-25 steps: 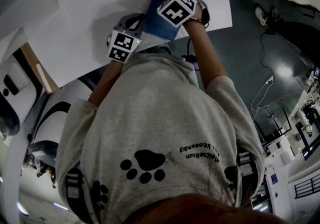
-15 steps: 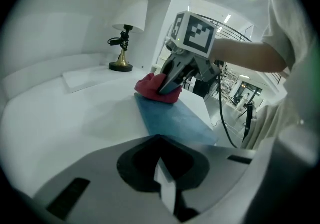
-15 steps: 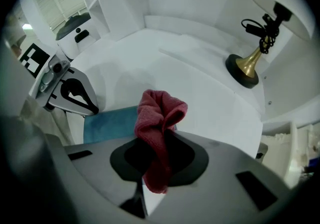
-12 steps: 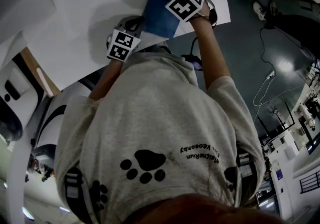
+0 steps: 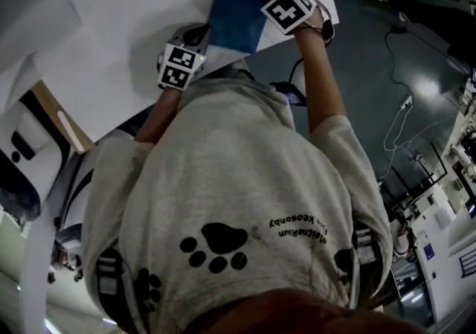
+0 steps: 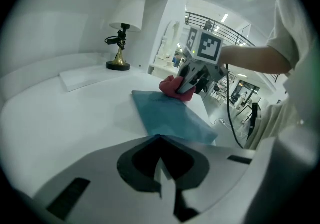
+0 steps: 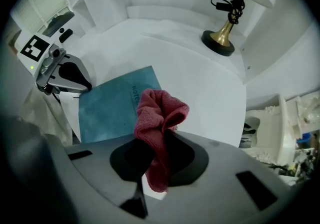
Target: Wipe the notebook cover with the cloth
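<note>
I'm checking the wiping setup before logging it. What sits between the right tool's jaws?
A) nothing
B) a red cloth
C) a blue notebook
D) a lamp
B: the red cloth hangs clamped between the jaws of the right tool, at the edge of the blue notebook.

A light grey short-sleeved T-shirt (image 5: 238,169) carried black paw prints (image 5: 216,245) and black lettering (image 5: 294,226). The grey left gripper (image 7: 82,85) and right gripper (image 6: 185,88) each bore a white cube (image 5: 290,9) with black square markers.
</note>
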Demonstrator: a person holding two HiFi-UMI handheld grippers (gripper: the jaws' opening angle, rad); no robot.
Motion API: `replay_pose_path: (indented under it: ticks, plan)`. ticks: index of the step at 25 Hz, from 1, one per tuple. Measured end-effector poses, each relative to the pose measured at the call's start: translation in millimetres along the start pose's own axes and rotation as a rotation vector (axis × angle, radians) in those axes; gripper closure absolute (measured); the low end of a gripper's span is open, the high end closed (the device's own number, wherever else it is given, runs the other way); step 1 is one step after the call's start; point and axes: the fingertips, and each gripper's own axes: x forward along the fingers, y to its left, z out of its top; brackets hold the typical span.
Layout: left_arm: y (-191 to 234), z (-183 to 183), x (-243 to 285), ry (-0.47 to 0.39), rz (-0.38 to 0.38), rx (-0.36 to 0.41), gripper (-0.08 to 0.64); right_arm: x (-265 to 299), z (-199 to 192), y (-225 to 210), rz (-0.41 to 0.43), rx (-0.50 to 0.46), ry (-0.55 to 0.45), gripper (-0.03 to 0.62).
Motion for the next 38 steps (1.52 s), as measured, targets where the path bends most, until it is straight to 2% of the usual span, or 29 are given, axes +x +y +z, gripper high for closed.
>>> replay_pose_path:
  ticks: [10, 13, 17, 21, 23, 29, 38]
  plan:
    - [-0.9, -5.4, 0.0, 0.004, -0.008, 0.014, 0.548, 0.1, -67.0, -16.7, -0.054, 0.121, 0.117, 0.531]
    - [-2.9, -4.6, 1.2, 0.008, -0.011, 0.021, 0.548, -8.4, -75.9, -19.3, -0.065, 0.163, 0.112, 0.531]
    - [-4.0, -3.5, 2.6, 0.01, -0.008, 0.026, 0.548, -28.6, -44.1, -13.9, -0.075, 0.161, -0.02, 0.531]
    - [-4.8, -2.6, 2.6, 0.012, -0.007, 0.03, 0.548, -48.4, 12.6, 6.7, -0.057, 0.095, -0.187, 0.531]
    - [-4.5, -2.8, 3.1, 0.013, -0.004, 0.033, 0.548, -49.3, 35.0, 22.4, -0.035, 0.055, -0.236, 0.531]
    - [-2.3, -5.9, 3.4, 0.012, 0.005, 0.036, 0.548, -35.9, 79.6, 63.6, 0.02, -0.089, -0.272, 0.531]
    - [-3.2, -3.7, 2.8, 0.006, 0.013, 0.046, 0.548, -15.6, 100.5, 89.9, 0.068, -0.214, -0.224, 0.531]
